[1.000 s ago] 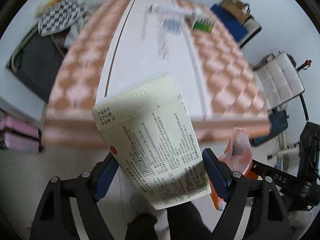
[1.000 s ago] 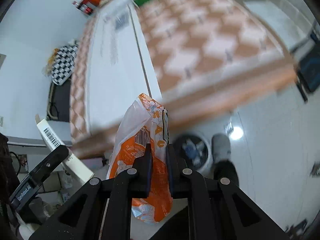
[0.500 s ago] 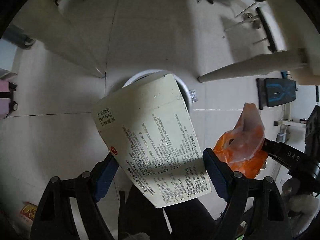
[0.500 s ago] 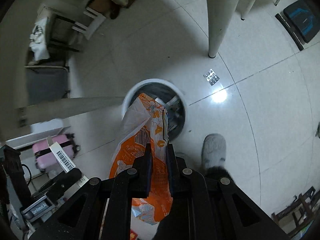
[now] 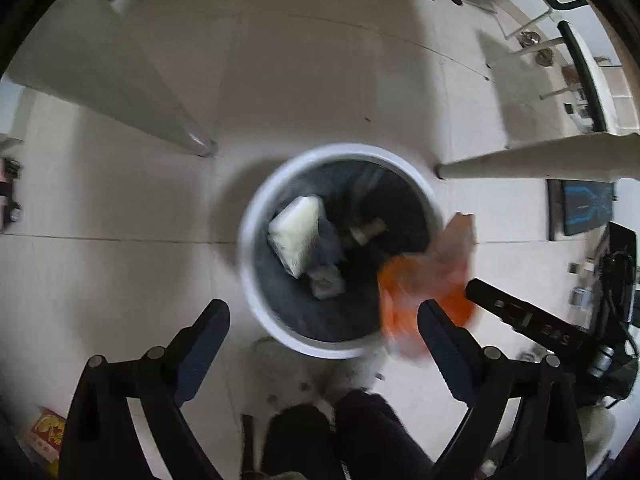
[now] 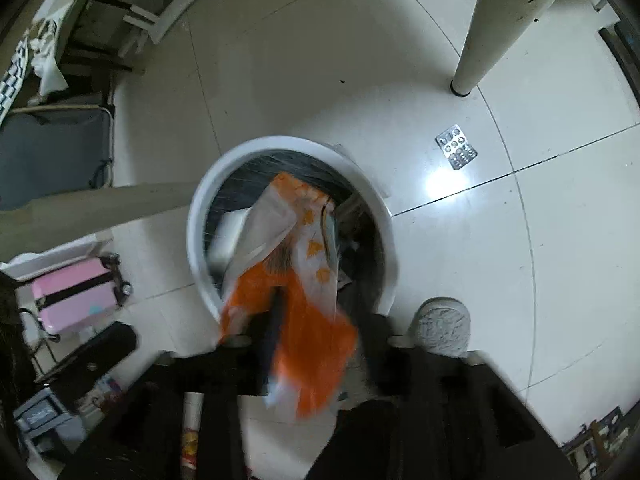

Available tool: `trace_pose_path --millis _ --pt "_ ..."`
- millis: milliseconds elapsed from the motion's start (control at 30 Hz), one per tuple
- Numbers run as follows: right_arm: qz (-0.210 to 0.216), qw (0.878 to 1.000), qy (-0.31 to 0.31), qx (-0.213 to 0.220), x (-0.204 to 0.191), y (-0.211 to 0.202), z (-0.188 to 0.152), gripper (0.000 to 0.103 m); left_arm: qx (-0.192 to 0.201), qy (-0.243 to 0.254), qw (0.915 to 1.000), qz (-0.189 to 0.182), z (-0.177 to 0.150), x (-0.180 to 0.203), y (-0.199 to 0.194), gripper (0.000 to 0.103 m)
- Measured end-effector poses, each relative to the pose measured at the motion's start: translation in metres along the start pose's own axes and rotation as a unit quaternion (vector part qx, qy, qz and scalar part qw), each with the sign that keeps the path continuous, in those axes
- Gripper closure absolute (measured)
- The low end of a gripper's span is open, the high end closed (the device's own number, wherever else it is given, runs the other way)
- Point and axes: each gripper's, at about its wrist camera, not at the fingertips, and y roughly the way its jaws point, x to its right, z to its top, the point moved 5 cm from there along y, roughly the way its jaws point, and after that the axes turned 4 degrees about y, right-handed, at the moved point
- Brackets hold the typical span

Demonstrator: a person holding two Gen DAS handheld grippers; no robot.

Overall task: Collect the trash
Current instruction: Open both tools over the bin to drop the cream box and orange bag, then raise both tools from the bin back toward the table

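Observation:
A round white trash bin with a dark liner stands on the tiled floor below both grippers; it also shows in the right wrist view. The pale printed box lies inside the bin among other trash. My left gripper is open and empty above the bin's near rim. An orange and white snack bag hangs blurred over the bin, between the spread fingers of my right gripper. The bag also shows in the left wrist view at the bin's right rim.
White table legs stand beside the bin. A foil blister pack lies on the floor to its right. A pink suitcase is at the left. My shoe is next to the bin.
My left gripper has opened and the printed box has dropped into the bin. My right gripper has opened and the orange bag is slipping down, blurred. Both grippers are closer to the bin.

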Motion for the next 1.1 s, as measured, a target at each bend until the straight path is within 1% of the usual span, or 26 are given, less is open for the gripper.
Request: trace_pose_path --millis 33,67,100,200,267,333,400,567,633,767,900,967,1100 --pt "-0.005 1.000 -0.005 0.002 -0.001 0.002 0.000 0.029 0.009 0.002 0.9998 0.020 -0.003 -0.001 -0.005 0.007" --pt "-0.019 1.000 -0.017 0.007 -0.002 0.001 -0.002 0.015 0.015 0.006 0.9992 0.037 -0.007 -0.002 -0.009 0.007" --pt "-0.031 0.999 -0.028 0.008 -0.003 0.000 -0.004 0.005 0.022 0.009 0.9984 0.051 -0.010 -0.004 -0.012 0.007" --pt "-0.078 0.994 -0.077 0.019 -0.012 -0.011 -0.017 0.005 0.034 0.013 0.9959 0.083 -0.021 -0.006 -0.025 0.007" --pt "-0.101 0.989 -0.100 0.027 -0.015 -0.021 -0.024 0.005 0.036 0.016 0.9944 0.099 -0.029 -0.003 -0.036 0.007" --pt "-0.118 0.985 -0.122 0.034 -0.024 -0.034 -0.032 0.005 0.038 0.013 0.9940 0.101 -0.034 -0.003 -0.046 0.007" --pt "-0.129 0.983 -0.127 0.039 -0.028 -0.047 -0.039 0.004 0.042 0.009 0.9938 0.102 -0.040 -0.004 -0.059 0.007" --pt "-0.138 0.980 -0.134 0.047 -0.040 -0.088 -0.059 0.004 0.048 0.007 0.9934 0.104 -0.057 0.003 -0.098 0.007" --pt "-0.142 0.979 -0.135 0.052 -0.047 -0.109 -0.067 0.004 0.049 0.010 0.9933 0.104 -0.061 0.008 -0.110 0.007" --pt "-0.143 0.978 -0.142 0.060 -0.061 -0.153 -0.085 0.004 0.057 0.016 0.9933 0.099 -0.073 0.020 -0.149 0.007" --pt "-0.142 0.977 -0.146 0.067 -0.077 -0.204 -0.108 0.004 0.064 0.018 0.9934 0.094 -0.085 0.027 -0.191 0.007" --pt "-0.143 0.976 -0.149 0.071 -0.085 -0.229 -0.120 0.004 0.067 0.020 0.9932 0.093 -0.092 0.030 -0.219 0.007" --pt "-0.137 0.975 -0.151 0.086 -0.108 -0.291 -0.144 0.004 0.084 0.027 0.9919 0.091 -0.101 0.037 -0.264 0.007"
